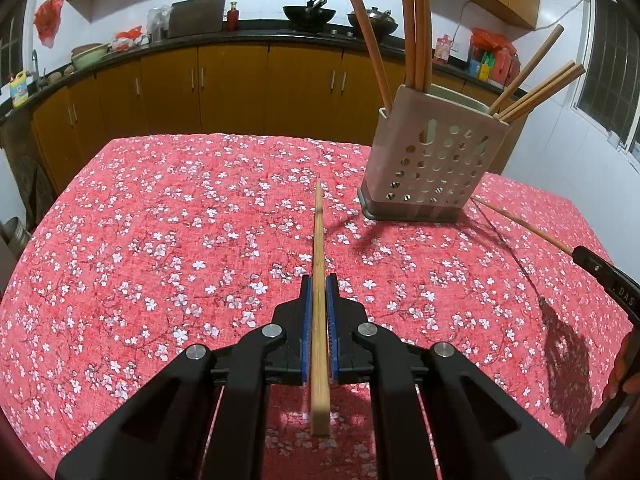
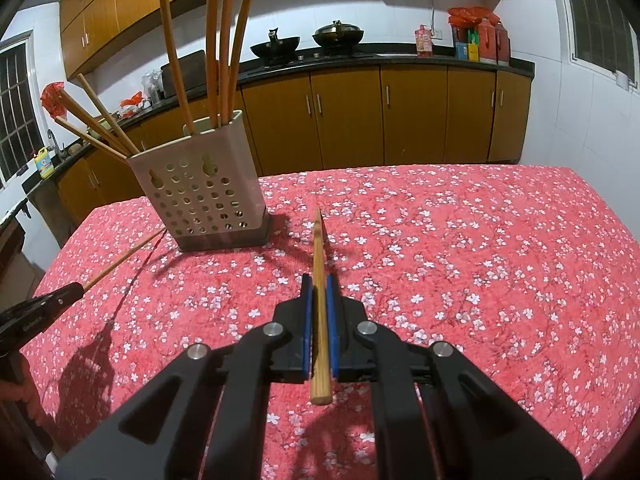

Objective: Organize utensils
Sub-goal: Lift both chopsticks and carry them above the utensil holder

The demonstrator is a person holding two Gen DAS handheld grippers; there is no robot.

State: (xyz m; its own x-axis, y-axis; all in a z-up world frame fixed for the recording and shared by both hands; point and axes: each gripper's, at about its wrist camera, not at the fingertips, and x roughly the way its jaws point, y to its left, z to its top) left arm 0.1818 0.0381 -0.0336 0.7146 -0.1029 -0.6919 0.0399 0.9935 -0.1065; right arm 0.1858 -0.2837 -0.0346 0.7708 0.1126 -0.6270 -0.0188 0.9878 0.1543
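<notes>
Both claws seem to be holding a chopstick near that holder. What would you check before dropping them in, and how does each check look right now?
1. Left gripper clamped on its square-ended bamboo chopstick: ok, blue pads pinch it.
2. Right gripper clamped on its round-ended wooden chopstick: ok.
3. Perforated beige plastic utensil holder upright on the red floral tablecloth: ok.
4. Room in the holder: cannot tell; several chopsticks already stand in it, interior hidden.
5. Chopstick tips aimed down into the holder's opening: not ok, both point low, towards the table.
6. Grippers apart from each other: ok.
</notes>
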